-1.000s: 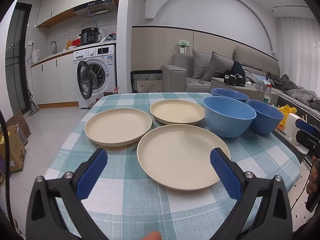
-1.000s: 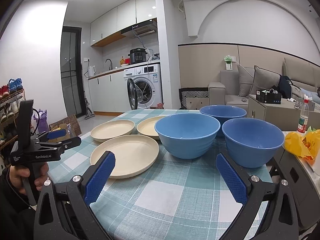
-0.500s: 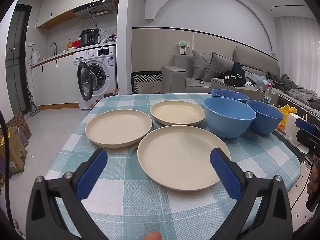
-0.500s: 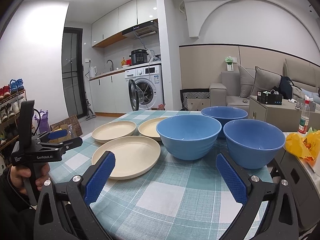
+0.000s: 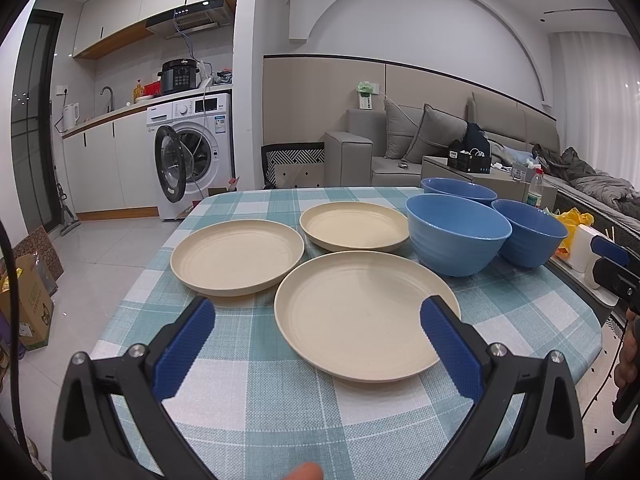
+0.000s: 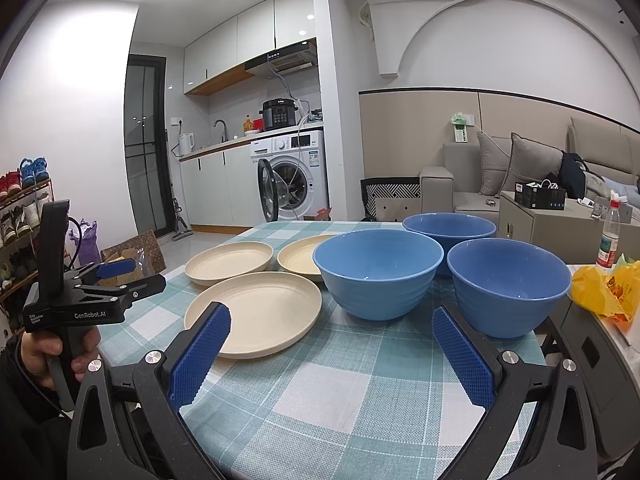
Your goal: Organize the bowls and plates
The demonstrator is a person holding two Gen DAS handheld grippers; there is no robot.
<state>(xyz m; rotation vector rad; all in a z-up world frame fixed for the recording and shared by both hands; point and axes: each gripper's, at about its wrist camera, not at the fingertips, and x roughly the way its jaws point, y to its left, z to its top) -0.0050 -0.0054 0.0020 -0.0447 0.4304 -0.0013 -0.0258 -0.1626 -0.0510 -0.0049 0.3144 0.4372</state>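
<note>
Three cream plates lie on the checked tablecloth: a near plate [image 5: 360, 316] [image 6: 260, 312], a left plate [image 5: 236, 256] [image 6: 230, 260] and a far plate [image 5: 352, 226] [image 6: 298, 256]. Three blue bowls stand to their right: a middle bowl [image 5: 456, 236] [image 6: 378, 276], a right bowl [image 5: 528, 236] [image 6: 506, 288] and a far bowl [image 5: 456, 190] [image 6: 448, 228]. My left gripper [image 5: 316, 320] is open and empty above the table's near edge, in front of the near plate. My right gripper [image 6: 332, 328] is open and empty, in front of the middle and right bowls.
The table [image 5: 256, 392] ends close in front of both grippers. A yellow bag [image 6: 600, 288] and a bottle [image 6: 608, 240] sit on a side surface to the right. A washing machine [image 5: 192, 152] with its door open and a sofa [image 5: 420, 144] stand beyond.
Both views have shifted very slightly; the plates and bowls have not moved and both grippers stay open.
</note>
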